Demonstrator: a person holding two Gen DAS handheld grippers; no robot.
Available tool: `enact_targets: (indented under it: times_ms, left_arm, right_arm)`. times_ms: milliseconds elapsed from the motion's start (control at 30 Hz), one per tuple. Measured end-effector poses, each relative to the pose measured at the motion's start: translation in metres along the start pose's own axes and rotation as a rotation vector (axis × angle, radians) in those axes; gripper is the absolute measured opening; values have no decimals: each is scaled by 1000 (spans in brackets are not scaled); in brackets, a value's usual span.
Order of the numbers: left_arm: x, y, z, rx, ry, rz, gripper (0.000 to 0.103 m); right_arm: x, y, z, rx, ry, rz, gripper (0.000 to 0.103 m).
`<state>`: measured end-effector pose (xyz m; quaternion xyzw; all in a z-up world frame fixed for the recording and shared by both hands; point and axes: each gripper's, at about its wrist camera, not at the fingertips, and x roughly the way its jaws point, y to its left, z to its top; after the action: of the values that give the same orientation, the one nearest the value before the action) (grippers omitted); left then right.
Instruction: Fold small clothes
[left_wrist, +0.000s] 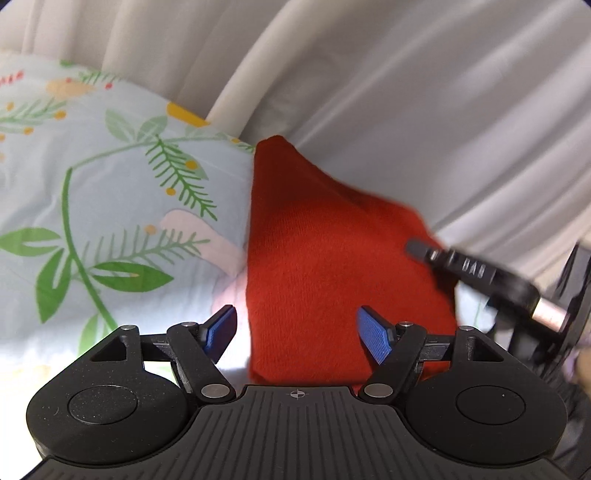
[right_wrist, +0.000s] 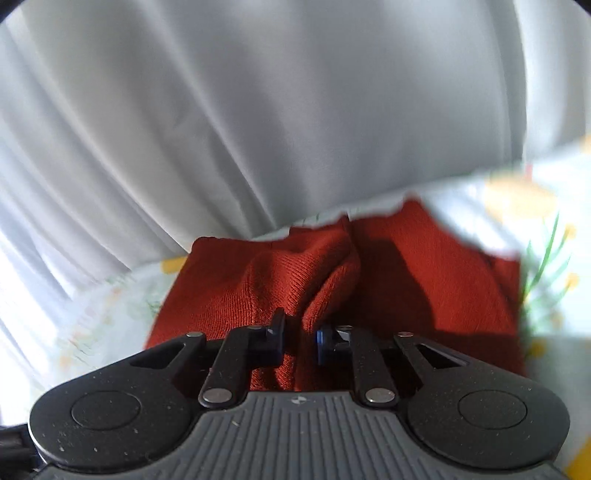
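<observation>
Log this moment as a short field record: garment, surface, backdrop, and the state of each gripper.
garment: red knit garment, bunched and partly lifted
surface: floral bedsheet, pale blue with green leaves
backdrop: white curtain hanging in folds
left gripper: jaws open, holding nothing, the garment ahead between its blue pads
right gripper: jaws shut on a pinched fold of the garment
other: right gripper also seen at the garment's right edge in the left wrist view
task stage: fold under way, garment not yet flat
</observation>
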<state>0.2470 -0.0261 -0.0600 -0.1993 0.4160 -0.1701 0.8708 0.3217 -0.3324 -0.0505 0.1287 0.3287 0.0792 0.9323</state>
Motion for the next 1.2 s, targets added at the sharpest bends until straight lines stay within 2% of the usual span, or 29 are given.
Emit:
enact_targets:
  times_ms: [100,200,267,333,400,467,500,533,567,600,633,700,767,900,967,1000,1100,1133,1200]
  left_arm:
    - [-8,-13,-13,108,-3,18,78]
    - [-4,-25,-24,190,14,38,79]
    - [4,-31,-30,211,34,51,79]
    - [14,-35,-33,217,44,69,79]
    - [22,-37,-35,240,60,124,79]
    - [25,-36,-35,253,60,162,79]
    - [24,-34,-35,251,56,161,79]
    - [24,-32,-35,240,55,160,79]
    - [23,-30,-34,225,54,158,79]
    - [23,-28,-34,212,55,154,79]
    - [24,-27,-33,203,59,154,79]
    - [26,-28,-33,195,65,165,79]
    - [28,-30,-33,192,67,172,79]
    - [30,-36,-34,190,73,162,79]
    - [30,-39,-34,204,72,163,79]
    - [29,-40,-34,210,70,164,79]
    - [22,-41,-33,216,60,162,79]
    - [20,-40,-33,216,64,159,79]
    - [16,-39,-32,212,81,149,79]
  right_arm:
    - [-26,17,1,-140,-115,-110,12]
    - [-37,15,-2,-199,-153,-216,12]
    - [-33,5,-6,-203,-139,-299,9]
    - [-25,-12,-13,-152,-84,-343,6]
    - [-21,-26,-21,-110,-24,-362,7]
    - [-37,-41,-29,-20,-30,-312,8]
    - [-48,-49,-33,44,-44,-275,14]
    - [-63,-58,-38,116,-58,-231,28]
    - [-79,-67,-47,194,-78,-178,35]
    - [-94,-74,-56,265,-89,-126,49]
    - [-104,-79,-66,323,-85,-75,54]
    - [-115,-82,-86,389,-56,14,54]
    - [-115,-80,-97,397,-33,57,54]
    - [-96,-70,-97,392,1,44,53]
    - [-90,-64,-95,376,2,19,23]
    - [-89,-61,-95,369,-5,14,17]
    - [-102,-76,-101,524,-108,78,15]
    - [-103,-81,-103,557,-116,74,15]
    - [-99,-83,-106,522,-81,0,15]
